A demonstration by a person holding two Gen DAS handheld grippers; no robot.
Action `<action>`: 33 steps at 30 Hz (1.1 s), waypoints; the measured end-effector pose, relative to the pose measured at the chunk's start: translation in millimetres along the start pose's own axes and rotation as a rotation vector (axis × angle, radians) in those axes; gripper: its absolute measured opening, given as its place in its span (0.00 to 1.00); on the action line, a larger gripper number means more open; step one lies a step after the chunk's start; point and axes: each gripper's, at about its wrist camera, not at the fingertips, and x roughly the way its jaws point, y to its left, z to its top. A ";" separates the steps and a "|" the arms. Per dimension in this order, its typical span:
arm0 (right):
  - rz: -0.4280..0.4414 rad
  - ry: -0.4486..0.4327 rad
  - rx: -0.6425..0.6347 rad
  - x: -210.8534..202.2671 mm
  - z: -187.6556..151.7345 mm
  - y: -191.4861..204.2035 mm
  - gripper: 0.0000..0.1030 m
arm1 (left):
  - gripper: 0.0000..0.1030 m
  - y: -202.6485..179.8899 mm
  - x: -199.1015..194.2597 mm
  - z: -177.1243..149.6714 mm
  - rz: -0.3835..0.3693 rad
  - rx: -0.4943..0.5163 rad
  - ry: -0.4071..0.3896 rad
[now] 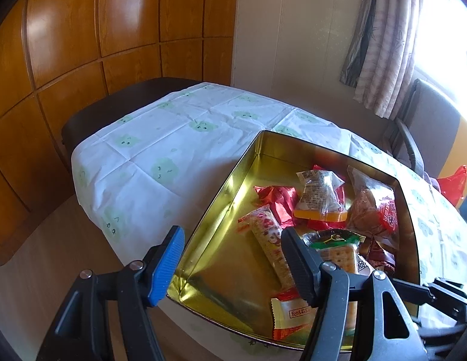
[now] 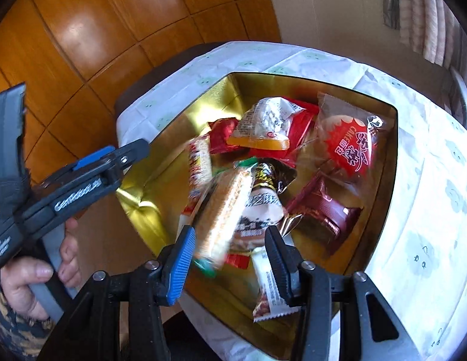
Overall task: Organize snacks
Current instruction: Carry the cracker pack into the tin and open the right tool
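Hovering over the gold tin (image 2: 137, 207) on the desk (image 2: 429, 198), the right hand-held gripper (image 2: 230, 249), jaws spread and empty, has the cracker packet (image 2: 224, 210) just ahead, long axis pointing away from it; the left hand-held gripper (image 1: 233, 261), also spread, straddles the tin's near-left wall.

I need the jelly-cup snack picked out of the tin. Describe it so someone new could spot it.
Look inside the gold tin on the clouded tablecloth. Toward its far side, a clear-wrapped jelly cup rests on red packets. It alone has a bright orange base; its neighbours are red wrappers and a cake pack.
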 end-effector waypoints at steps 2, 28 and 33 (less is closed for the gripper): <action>-0.017 -0.002 -0.033 -1.4 -2.2 5.0 0.24 | 0.65 0.8 -0.1 -0.1 0.002 -0.004 -0.001; -0.136 -0.076 0.015 -0.6 -2.7 4.4 0.18 | 0.66 -23.2 -11.2 -6.9 -0.041 0.063 -0.009; -0.228 -0.130 0.064 -19.5 -11.0 -4.1 0.21 | 0.66 -33.2 -18.0 -8.7 -0.063 0.086 -0.020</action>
